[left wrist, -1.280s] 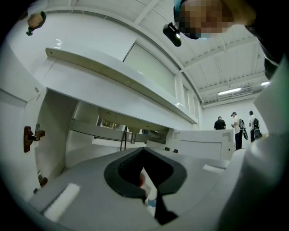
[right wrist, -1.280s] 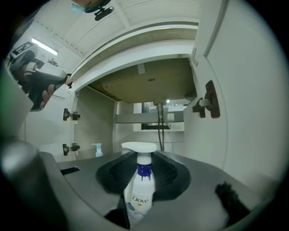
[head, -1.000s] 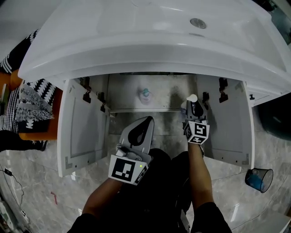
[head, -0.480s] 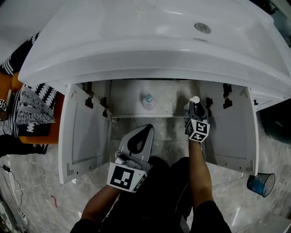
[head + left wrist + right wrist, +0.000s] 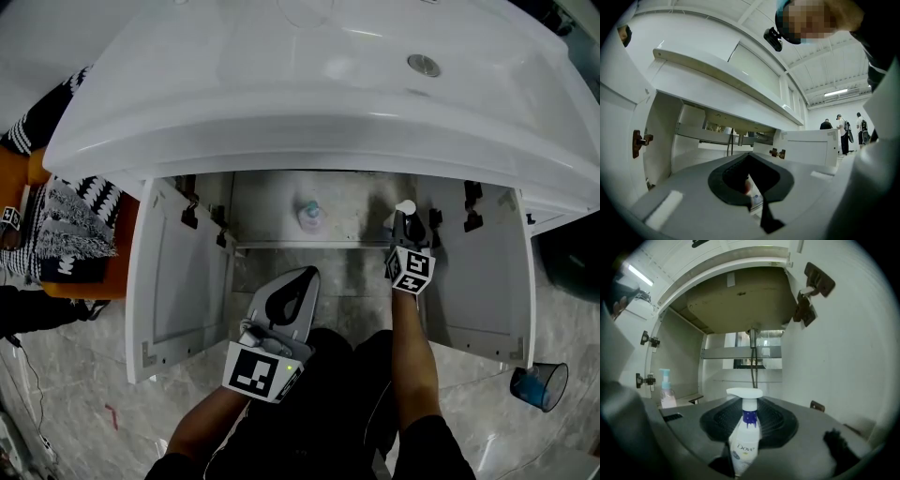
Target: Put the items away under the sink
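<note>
Under the sink (image 5: 281,122), mid-frame, the right gripper (image 5: 403,223) squeezes the body of a soap bottle (image 5: 743,448), likely light and slippery; the left gripper (image 5: 305,277) is closed.

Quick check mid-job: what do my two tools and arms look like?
Both the left tool and right tool are grey shells with black pads inside. Each carries a cube of black-and-white square markers: the left cube, which shows a small green light, and the right cube. No cables show. Forearms are bare, with dark clothing above them.
</note>
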`<state>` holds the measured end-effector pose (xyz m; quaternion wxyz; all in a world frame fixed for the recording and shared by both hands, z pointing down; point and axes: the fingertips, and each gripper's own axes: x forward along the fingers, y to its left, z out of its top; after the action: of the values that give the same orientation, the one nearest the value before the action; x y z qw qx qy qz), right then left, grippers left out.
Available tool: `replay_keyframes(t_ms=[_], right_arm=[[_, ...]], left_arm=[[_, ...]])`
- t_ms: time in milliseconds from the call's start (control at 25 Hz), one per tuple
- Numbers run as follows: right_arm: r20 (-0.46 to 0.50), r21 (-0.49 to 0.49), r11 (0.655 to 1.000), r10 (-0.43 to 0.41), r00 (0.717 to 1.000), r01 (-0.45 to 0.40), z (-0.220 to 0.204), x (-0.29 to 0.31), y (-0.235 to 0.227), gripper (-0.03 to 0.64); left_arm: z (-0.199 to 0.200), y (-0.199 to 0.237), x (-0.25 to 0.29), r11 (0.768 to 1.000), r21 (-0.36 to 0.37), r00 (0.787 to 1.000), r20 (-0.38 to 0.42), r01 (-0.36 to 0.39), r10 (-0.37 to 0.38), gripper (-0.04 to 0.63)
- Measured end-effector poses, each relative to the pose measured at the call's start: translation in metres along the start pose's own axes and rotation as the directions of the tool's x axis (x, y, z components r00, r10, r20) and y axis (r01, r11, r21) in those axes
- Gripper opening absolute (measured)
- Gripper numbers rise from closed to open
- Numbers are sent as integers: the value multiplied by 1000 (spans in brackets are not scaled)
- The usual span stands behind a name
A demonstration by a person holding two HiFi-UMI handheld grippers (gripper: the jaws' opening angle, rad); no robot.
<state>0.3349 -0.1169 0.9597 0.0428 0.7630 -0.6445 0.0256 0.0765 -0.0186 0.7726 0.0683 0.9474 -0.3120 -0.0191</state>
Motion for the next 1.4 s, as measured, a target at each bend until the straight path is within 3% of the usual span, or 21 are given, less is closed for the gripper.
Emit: replay_keyframes(t_ms=[680,1400], right_arm=[[-10,-10,999,-32,999,32,-4,-7,0,109],[-27,2,999,-51,998,51,-6,-9,2,198]], left_arm=[[8,-6,-1,1000,8,1000,20,16,-16,8],[13,-4,1,1000,3,1000,29,-1,1,8]])
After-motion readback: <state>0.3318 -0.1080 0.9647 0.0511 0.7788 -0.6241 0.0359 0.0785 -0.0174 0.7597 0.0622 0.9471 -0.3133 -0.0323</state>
